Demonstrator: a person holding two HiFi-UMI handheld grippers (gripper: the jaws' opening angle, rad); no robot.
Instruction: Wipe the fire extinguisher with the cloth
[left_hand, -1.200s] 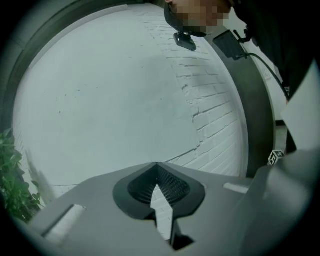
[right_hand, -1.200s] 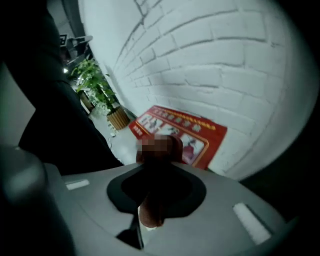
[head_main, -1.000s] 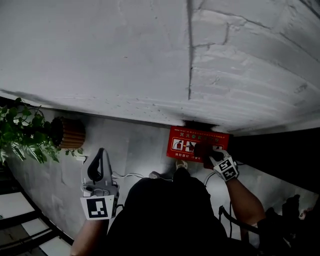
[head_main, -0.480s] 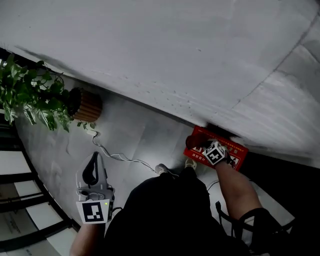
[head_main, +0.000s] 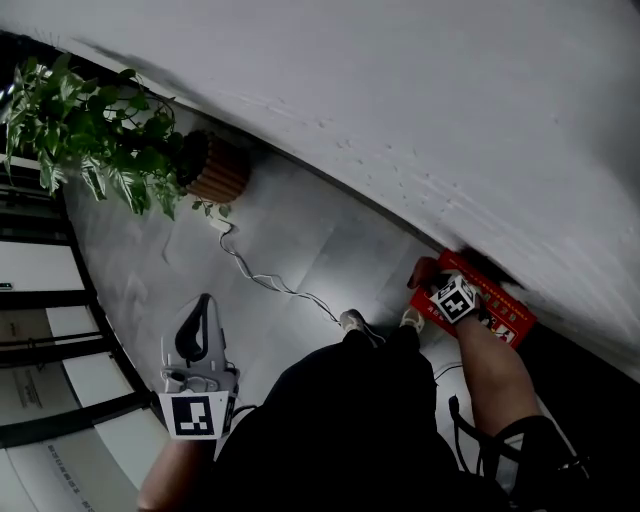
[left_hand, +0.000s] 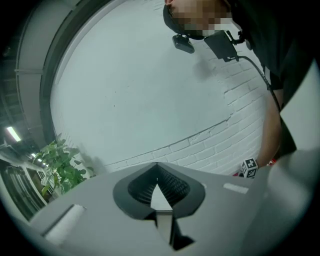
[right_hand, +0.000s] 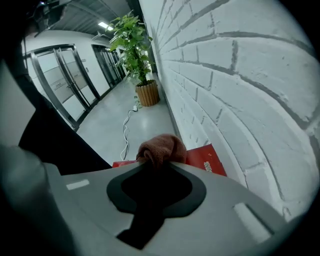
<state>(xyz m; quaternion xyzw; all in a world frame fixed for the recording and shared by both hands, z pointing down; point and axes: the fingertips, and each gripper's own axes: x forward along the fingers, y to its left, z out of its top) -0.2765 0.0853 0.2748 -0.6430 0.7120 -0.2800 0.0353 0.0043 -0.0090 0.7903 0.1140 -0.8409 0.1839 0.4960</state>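
Head view: the right gripper (head_main: 438, 284) reaches down onto the red, flat-topped fire extinguisher box (head_main: 507, 322) at the foot of the white brick wall (head_main: 400, 100), likely so that wiping can begin there. The left gripper (head_main: 204, 306) hangs well apart over the grey floor (head_main: 300, 240), apparently idle.

Left gripper view: its jaws meet at the tips with nothing between them, aimed at the wall.

Right gripper view: the jaws are clamped on a bunched rust-brown terry cloth (right_hand: 162, 148) that bulges past the tips. The red box lies just beyond it. I cannot tell whether they touch, and no extinguisher body shows.
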